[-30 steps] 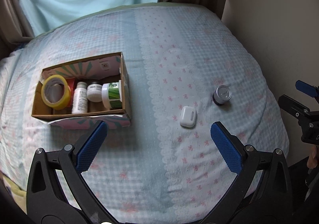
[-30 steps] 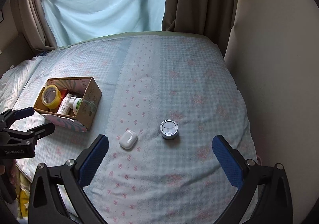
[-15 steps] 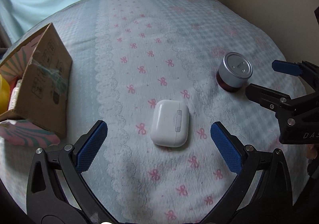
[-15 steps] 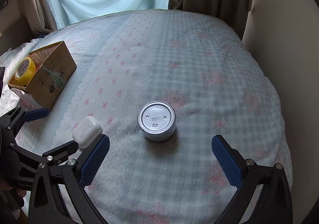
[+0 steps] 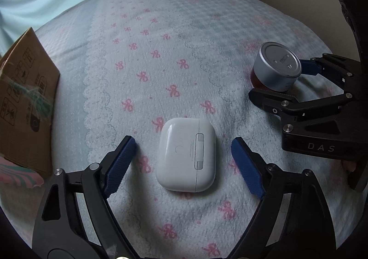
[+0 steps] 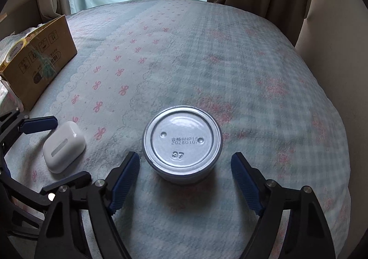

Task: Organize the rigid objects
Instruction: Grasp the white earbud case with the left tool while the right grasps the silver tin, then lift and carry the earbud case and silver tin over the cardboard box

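Left wrist view: the left gripper [image 5: 184,162] stands spread, its blue pads flanking but not touching the white earbud case [image 5: 186,154], which lies flat on the bedspread [image 5: 161,56]. Right wrist view: the right gripper [image 6: 185,180] is likewise released, its pads at either side of the small metal can [image 6: 182,145], with a gap showing on both sides. The cardboard box [image 6: 39,61], presumably the destination, sits at 10 o'clock from the can, well apart; a yellow tape roll [image 6: 12,53] shows at its rim. Risks, as judged: the case is smooth and rounded, so an off-centre squeeze could squirt it from the pads. The soft bedding may let the can tilt as the jaws close. Since the two grippers work near each other, simultaneous lifts toward the box could make them collide.
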`<state>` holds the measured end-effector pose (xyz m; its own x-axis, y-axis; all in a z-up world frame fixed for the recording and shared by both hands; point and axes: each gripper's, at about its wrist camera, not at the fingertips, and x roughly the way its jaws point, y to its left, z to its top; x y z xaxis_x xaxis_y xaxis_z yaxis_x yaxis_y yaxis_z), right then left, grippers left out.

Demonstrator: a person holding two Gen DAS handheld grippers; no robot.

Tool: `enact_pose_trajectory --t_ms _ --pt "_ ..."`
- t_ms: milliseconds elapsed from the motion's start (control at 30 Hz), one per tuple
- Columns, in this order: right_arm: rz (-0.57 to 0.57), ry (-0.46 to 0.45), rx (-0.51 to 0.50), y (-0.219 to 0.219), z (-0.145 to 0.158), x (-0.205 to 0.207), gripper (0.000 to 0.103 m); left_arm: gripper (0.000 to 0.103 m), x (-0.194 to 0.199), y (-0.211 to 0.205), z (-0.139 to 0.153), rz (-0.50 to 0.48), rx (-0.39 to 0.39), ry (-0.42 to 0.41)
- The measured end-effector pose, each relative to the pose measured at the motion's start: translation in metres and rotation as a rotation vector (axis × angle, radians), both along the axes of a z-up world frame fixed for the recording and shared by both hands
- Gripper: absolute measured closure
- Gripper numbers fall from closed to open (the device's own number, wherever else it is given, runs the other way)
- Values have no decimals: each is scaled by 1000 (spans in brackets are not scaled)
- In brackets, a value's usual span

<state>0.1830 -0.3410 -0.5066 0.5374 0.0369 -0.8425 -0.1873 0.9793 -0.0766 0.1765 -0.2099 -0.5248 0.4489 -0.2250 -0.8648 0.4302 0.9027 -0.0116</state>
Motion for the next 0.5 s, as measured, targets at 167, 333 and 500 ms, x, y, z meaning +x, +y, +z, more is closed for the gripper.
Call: enact_pose_trajectory --t_ms 167,333,500 --pt "-1 -11 -23 5 0 6 51 53 -4 -4 6 -62 19 12" --pt "-14 -12 -28 6 0 6 53 62 -7 -8 7 -75 19 7" --pt "-19 -9 -42 7 0 7 53 62 -7 -5 8 -59 -5 14"
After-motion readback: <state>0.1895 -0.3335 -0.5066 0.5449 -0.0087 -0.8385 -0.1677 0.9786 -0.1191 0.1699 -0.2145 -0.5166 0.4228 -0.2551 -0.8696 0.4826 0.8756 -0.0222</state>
